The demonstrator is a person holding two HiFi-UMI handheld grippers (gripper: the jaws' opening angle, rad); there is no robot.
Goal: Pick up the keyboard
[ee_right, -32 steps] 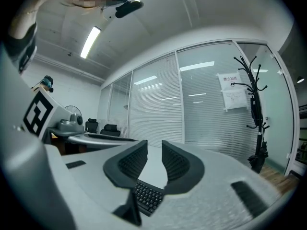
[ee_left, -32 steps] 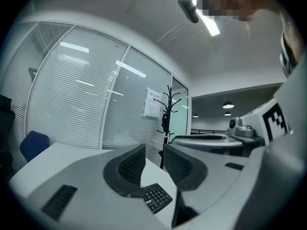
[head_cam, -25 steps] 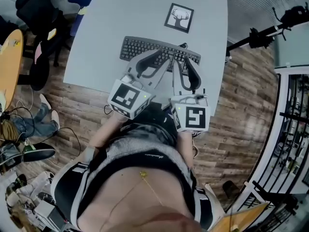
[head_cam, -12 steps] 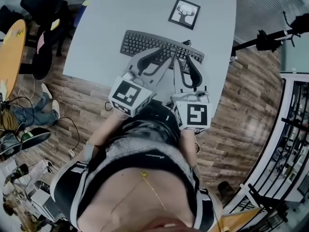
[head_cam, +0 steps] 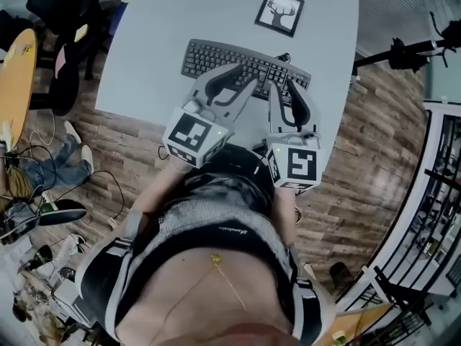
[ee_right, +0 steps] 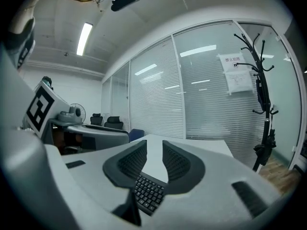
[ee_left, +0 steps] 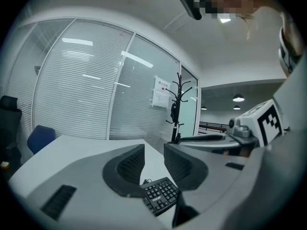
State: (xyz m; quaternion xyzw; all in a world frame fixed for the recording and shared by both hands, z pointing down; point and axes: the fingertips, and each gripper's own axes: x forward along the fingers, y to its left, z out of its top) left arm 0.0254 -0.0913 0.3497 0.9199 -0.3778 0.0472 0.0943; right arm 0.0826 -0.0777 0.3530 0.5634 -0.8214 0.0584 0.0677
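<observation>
Both tools empty. We note left gripper (ee_left: 154,161) jaws spread part-way and opening, nothing between the pads; right gripper (ee_right: 153,159) jaws apart by a similar gap, touching nothing. One keyboard (head_cam: 216,56) lies flat on the table (head_cam: 144,56), under and just beyond both sets of tips. Count: two grippers, one keyboard, one framed deer picture (head_cam: 279,11).

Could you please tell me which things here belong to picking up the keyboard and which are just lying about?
For the job: keyboard; left gripper, jaws opening, nothing between them; right gripper, open, empty.
Lying about: framed deer picture; coat stand.
</observation>
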